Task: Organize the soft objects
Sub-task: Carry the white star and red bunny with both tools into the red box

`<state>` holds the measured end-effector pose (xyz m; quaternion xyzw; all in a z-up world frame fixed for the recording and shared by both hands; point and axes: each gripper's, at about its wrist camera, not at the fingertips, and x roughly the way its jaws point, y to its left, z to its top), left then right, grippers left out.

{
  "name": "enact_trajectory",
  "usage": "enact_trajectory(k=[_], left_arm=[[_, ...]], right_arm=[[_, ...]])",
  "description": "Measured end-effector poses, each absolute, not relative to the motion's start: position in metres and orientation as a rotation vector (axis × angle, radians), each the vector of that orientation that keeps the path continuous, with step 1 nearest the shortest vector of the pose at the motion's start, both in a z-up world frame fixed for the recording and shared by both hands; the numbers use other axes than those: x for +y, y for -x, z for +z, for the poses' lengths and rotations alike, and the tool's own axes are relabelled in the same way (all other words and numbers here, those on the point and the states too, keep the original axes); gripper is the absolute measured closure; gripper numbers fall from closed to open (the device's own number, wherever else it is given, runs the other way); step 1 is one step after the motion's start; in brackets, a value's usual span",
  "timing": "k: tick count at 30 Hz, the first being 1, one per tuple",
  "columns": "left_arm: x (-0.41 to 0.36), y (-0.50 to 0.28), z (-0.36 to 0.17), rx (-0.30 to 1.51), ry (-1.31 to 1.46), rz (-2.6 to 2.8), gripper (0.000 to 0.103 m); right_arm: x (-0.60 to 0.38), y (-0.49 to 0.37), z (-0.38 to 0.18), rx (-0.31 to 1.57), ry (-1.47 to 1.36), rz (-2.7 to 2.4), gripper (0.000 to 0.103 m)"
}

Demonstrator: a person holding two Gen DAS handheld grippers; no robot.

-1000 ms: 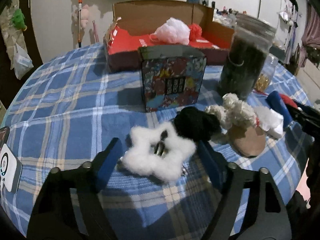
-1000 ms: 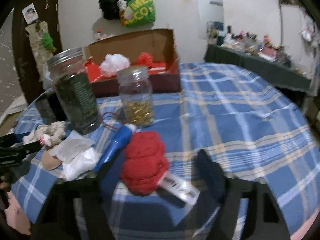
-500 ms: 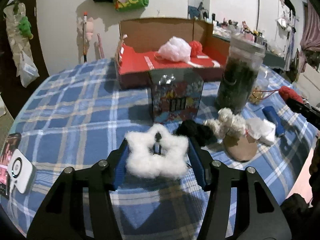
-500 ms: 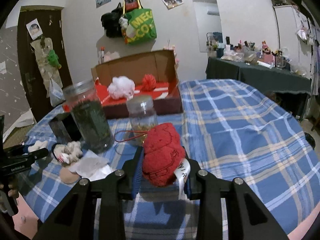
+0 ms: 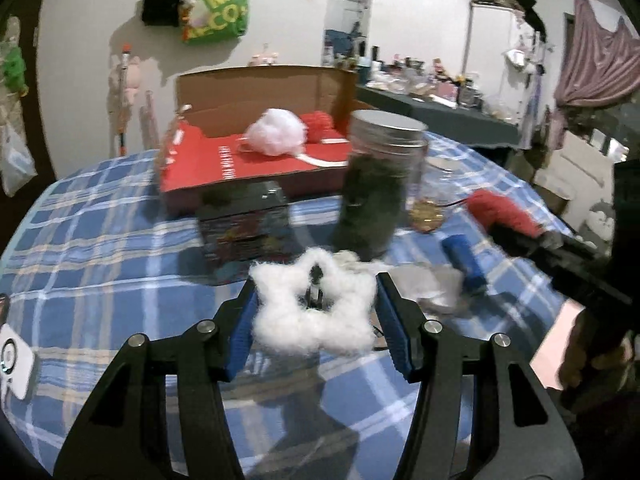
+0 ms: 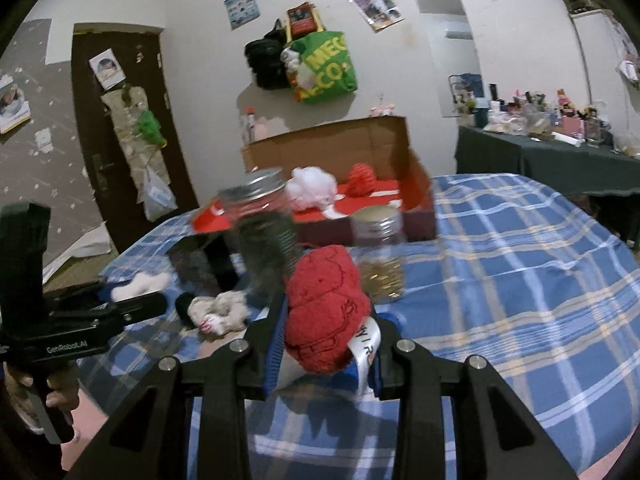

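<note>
- Right now the left hand-held gripper (image 5: 316, 312) has its blue pads pressed in on both sides of a white fluffy star (image 5: 314, 312), which is lifted clear of the table (image 5: 100, 280); the fluff compresses easily, so a light squeeze could let it slide out on the way to the red box (image 5: 256, 168).
- Likewise, the right hand-held gripper (image 6: 326, 332) is closed around a red plush toy (image 6: 326, 308) with a white tag (image 6: 366, 344) hanging loose; that tag may snag on something as it passes.
- Between both held things and the red box stand a dark jar (image 5: 376, 184), a small jar of gold pieces (image 6: 378, 256) and a patterned tin (image 5: 246, 228); a low carry could knock one over.
- Inside the red box a white pom-pom (image 5: 276, 136) and a red ball (image 6: 360, 178) already lie, so a careless drop could push them out.
- Near the red box's front side, other soft pieces (image 6: 222, 312) wait on the table and could be dragged along.
</note>
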<state>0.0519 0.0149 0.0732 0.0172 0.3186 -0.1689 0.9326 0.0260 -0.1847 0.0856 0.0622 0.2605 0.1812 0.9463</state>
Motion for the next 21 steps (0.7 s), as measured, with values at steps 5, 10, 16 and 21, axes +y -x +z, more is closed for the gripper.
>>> enact_trajectory(k=[5,10,16,21], left_arm=[[0.000,-0.051,0.070,0.660,-0.050,-0.378,0.050],[0.001,-0.052,0.068,0.669,-0.046,-0.369,0.050],[0.019,-0.056,0.070,0.678,-0.016,-0.324,0.050],[0.028,-0.060,0.082,0.654,-0.009,-0.305,0.050]], right_arm=[[-0.174,-0.026,0.077,0.553,-0.128,0.396,0.067],[-0.179,-0.026,0.075,0.557,-0.134,0.380,0.067],[-0.199,-0.026,0.078,0.541,-0.168,0.334,0.067],[-0.213,-0.025,0.092,0.502,-0.182,0.300,0.067]])
